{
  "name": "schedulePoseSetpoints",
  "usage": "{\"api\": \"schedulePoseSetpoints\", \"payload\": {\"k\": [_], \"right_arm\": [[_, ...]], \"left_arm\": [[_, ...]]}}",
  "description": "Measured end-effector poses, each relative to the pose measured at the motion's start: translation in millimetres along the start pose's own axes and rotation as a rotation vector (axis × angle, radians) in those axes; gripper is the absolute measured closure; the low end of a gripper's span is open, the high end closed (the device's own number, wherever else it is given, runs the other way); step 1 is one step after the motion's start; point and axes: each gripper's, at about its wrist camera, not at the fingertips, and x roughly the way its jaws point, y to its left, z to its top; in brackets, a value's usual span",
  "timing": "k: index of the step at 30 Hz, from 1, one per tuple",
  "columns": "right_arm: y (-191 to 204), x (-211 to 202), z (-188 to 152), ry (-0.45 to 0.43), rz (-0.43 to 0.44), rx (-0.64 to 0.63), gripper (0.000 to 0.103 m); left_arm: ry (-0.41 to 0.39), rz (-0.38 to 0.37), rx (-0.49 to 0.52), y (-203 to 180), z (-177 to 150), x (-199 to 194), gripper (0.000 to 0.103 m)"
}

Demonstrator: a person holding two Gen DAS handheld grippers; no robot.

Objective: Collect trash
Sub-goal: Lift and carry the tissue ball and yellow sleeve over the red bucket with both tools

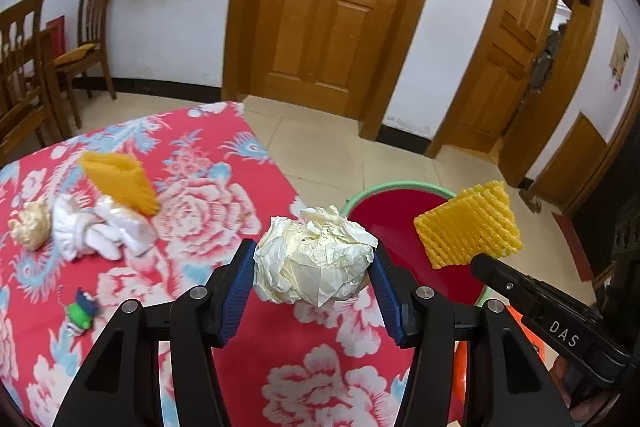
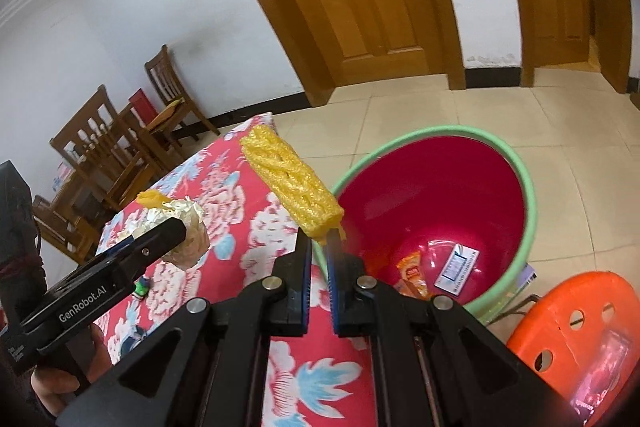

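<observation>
My left gripper [image 1: 315, 263] is shut on a crumpled ball of white paper [image 1: 316, 257] and holds it above the table edge, next to the red bucket [image 1: 394, 227]. It also shows in the right wrist view [image 2: 192, 231]. My right gripper [image 2: 319, 239] is shut on a yellow foam net [image 2: 292, 183] and holds it near the rim of the red bucket with a green rim [image 2: 440, 195]. The net also shows in the left wrist view [image 1: 470, 225]. Wrappers [image 2: 412, 273] lie in the bucket.
On the red flowered tablecloth [image 1: 192, 187] lie another yellow foam net [image 1: 120, 181], a white wad [image 1: 100, 231], a beige ball [image 1: 30, 227] and a small green toy [image 1: 82, 311]. An orange stool [image 2: 572, 327] stands beside the bucket. Wooden chairs [image 1: 88, 39] stand behind.
</observation>
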Motion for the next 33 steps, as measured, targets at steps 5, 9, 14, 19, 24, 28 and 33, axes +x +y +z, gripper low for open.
{"api": "schedulePoseSetpoints", "payload": {"k": [5, 9, 14, 19, 24, 28, 33], "right_arm": [[-17, 2, -4, 0.007, -0.03, 0.042, 0.093], [-28, 5, -8, 0.013, -0.062, 0.063, 0.093], [-47, 9, -11, 0.019, -0.099, 0.091, 0.093], [-63, 18, -11, 0.037, -0.121, 0.126, 0.093], [-73, 23, -12, 0.053, -0.14, 0.157, 0.091], [-80, 27, -13, 0.062, -0.148, 0.175, 0.09], [-85, 26, -14, 0.063, -0.149, 0.198, 0.089]], "left_arm": [[0.023, -0.023, 0.035, -15, -2, 18, 0.046], [0.044, -0.044, 0.072, -30, -6, 35, 0.046], [0.077, -0.052, 0.099, -44, -10, 54, 0.046], [0.107, -0.054, 0.119, -54, -11, 71, 0.045], [0.133, -0.057, 0.138, -62, -13, 84, 0.044], [0.149, -0.057, 0.154, -69, -15, 91, 0.044], [0.171, -0.054, 0.162, -73, -16, 96, 0.04]]}}
